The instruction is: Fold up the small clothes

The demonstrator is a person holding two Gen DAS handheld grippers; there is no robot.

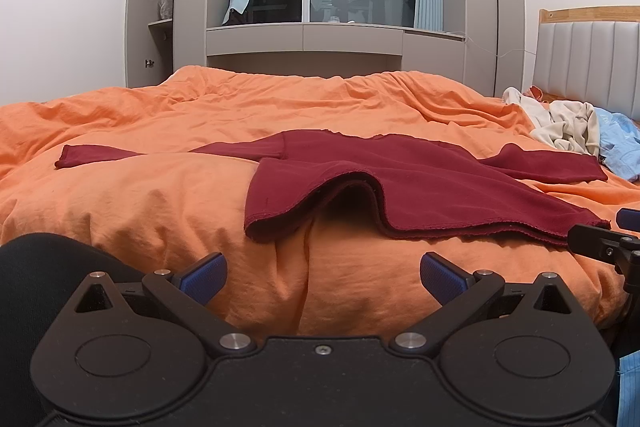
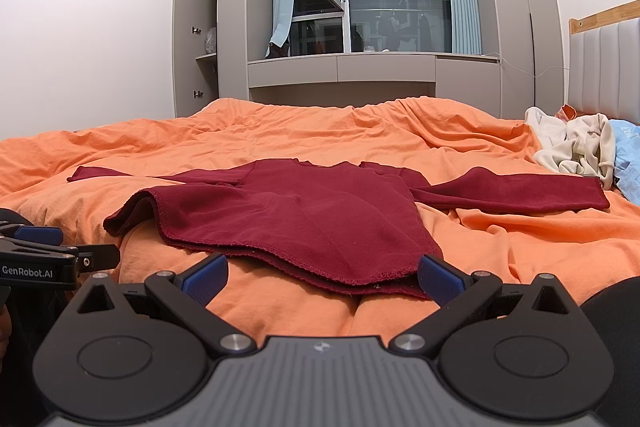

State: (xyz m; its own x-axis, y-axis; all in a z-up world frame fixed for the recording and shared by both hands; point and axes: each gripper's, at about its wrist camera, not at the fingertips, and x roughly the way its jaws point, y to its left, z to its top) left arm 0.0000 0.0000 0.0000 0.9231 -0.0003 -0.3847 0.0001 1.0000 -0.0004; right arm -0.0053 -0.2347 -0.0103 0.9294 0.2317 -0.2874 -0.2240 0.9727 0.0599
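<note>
While the red top lies spread flat on the orange quilt, sleeves out to both sides, both grippers hang just short of its near hem, spread wide and empty. The left gripper faces bare quilt beside the hem's raised left corner; the right gripper already has the hem's right corner by its right pad. A good first fold, I'd say, means pinching each hem corner through both layers, then lifting evenly so the cloth doesn't drag. Other clothes wait in a heap by the headboard, well apart.
</note>
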